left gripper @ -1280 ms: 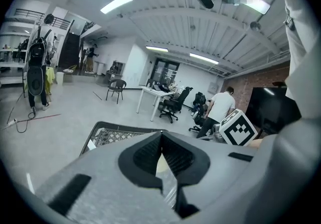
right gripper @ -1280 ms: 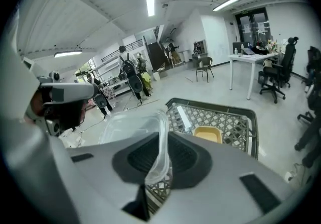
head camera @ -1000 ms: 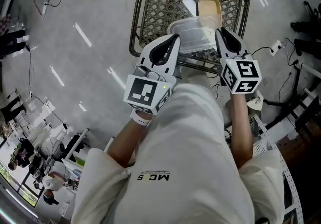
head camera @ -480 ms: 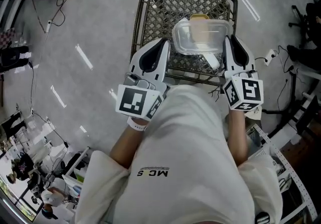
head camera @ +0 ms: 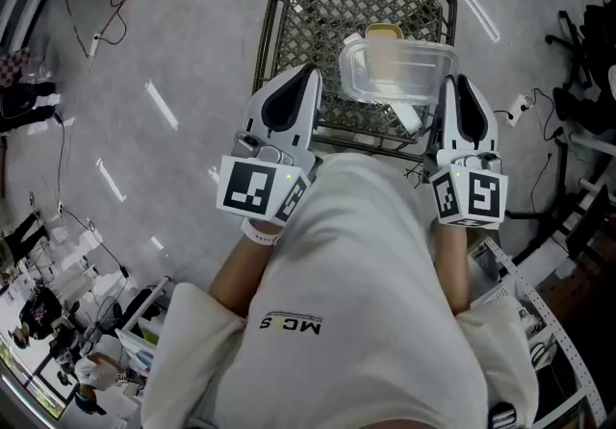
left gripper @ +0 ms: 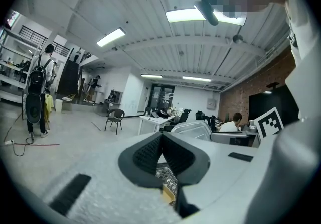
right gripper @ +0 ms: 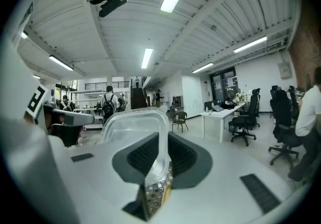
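Left arm: the bare forearm [head camera: 239, 271] reaches forward from a white sleeve, with a pale band at the wrist. The left gripper [head camera: 308, 73] points ahead over the near left part of a wire basket [head camera: 272, 9].
Right arm: it runs alongside the left one, well apart from it. The right gripper [head camera: 458, 83] is level with its twin, over the basket's near right corner.
Left jaws: in the left gripper view the two dark pads of the left gripper [left gripper: 161, 137] meet at the tip, with nothing between them.
Right jaws: in the right gripper view the right gripper [right gripper: 161, 137] pinches the thin wall of a clear plastic container [right gripper: 131, 123], and the rim rises above the pads.
Container: the clear plastic container [head camera: 397, 71] is held by its right edge above the basket, just beside the left gripper and open side up. A yellow tub [head camera: 385, 32] in the basket shows through it.
Basket: dark wire mesh with a rounded rim, standing on a grey floor [head camera: 183, 42].
Markers: each gripper carries a cube with black-and-white square patterns, the left cube [head camera: 258, 189] and the right cube [head camera: 469, 197]. They bear no letters.
Shirt print: a short dark print [head camera: 292, 324] is seen upside down. The letters M, C and S can be made out, but the rest is unclear.
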The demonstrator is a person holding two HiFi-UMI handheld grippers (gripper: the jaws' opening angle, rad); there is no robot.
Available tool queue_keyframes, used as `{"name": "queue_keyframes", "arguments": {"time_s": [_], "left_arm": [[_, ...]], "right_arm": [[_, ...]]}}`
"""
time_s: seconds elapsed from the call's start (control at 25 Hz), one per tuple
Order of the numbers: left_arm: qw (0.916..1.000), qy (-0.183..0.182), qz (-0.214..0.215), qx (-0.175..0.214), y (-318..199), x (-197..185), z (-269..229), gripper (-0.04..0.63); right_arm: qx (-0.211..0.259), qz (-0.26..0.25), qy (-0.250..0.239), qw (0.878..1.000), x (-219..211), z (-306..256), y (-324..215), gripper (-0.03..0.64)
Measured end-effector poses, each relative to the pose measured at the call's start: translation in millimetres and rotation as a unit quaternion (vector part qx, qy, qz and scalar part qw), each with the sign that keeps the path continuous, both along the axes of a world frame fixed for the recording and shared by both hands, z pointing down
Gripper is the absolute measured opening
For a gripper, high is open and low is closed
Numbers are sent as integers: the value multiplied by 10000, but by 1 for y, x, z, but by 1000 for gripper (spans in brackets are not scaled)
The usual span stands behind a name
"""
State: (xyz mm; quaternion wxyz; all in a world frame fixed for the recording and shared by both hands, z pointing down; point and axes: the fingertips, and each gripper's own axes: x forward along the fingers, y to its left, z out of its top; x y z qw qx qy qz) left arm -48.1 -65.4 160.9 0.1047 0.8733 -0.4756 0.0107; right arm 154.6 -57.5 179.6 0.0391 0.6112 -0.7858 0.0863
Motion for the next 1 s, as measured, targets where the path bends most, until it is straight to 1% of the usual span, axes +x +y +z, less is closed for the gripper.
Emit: {"name": "queue_keyframes", "arguments": {"time_s": [0.4, 1.0], "left_arm": [[10000, 0, 5, -1, -2, -3, 1, 23], [9999, 26, 63, -96, -6, -10, 5, 23]], "right_arm": [[32, -11, -30, 10000, 1, 0, 0, 69], [29, -64, 20, 10000, -15, -5, -5, 69]]}}
